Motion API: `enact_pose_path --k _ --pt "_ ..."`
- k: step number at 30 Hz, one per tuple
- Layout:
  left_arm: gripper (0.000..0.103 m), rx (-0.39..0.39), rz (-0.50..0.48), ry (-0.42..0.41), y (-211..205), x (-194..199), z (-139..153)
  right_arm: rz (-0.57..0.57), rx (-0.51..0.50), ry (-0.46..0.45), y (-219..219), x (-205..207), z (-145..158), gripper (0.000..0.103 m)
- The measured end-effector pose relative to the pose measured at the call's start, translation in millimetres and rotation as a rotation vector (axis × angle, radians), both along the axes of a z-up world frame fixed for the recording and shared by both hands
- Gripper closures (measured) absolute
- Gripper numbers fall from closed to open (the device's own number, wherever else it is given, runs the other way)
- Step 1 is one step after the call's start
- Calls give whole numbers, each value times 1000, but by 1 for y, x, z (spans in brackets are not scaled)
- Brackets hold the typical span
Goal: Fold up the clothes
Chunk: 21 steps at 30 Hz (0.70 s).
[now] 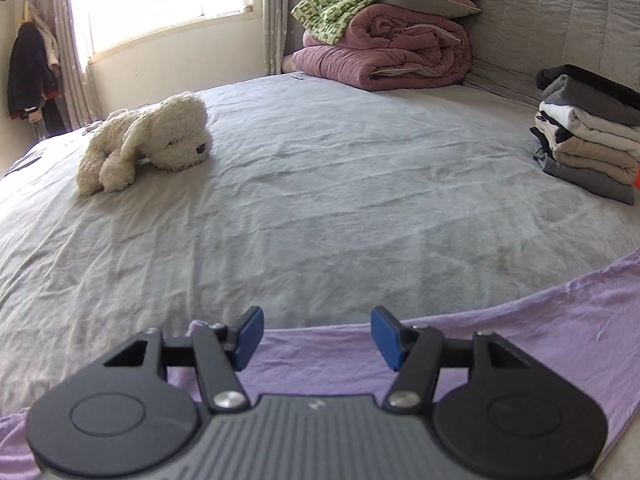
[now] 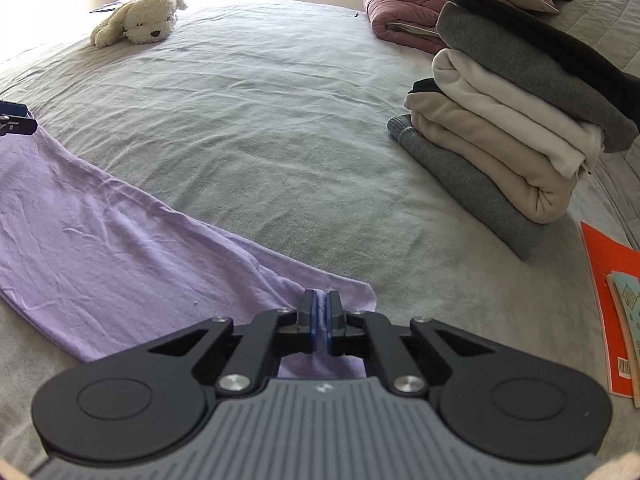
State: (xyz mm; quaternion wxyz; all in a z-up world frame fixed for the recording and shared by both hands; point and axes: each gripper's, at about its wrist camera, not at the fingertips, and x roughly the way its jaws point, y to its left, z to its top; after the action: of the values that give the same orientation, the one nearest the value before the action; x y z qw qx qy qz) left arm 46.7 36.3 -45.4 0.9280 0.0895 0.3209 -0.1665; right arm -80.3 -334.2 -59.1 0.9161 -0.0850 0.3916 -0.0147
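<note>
Pinching a fold of the lilac garment between closed jaws of the right gripper, left gripper parted and empty over its far edge, presumably to stretch it flat on the bed, clear of the folded stack.

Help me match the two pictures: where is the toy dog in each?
Left wrist view: the toy dog lies at upper left on the grey bed.
Right wrist view: the toy dog lies far off at top left.
Shared landmark: the stack of folded clothes, at right in both.
</note>
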Motion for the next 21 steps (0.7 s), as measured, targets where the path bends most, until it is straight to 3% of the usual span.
enact_pose_path --k 7,12,19,20,21 --pt "45 -28 88 42 31 15 -5 -48 -27 -86 2 -8 12 100" --pt "47 17 114 9 35 19 -7 -65 -40 -79 4 -4 9 100" --pt "48 -12 163 32 51 31 -12 -80 -50 -80 7 -4 7 100" --pt "52 -17 159 41 52 32 -14 -84 -51 -81 7 -4 7 100" --pt "65 -23 151 46 51 33 -16 -87 -52 -83 8 -4 7 100"
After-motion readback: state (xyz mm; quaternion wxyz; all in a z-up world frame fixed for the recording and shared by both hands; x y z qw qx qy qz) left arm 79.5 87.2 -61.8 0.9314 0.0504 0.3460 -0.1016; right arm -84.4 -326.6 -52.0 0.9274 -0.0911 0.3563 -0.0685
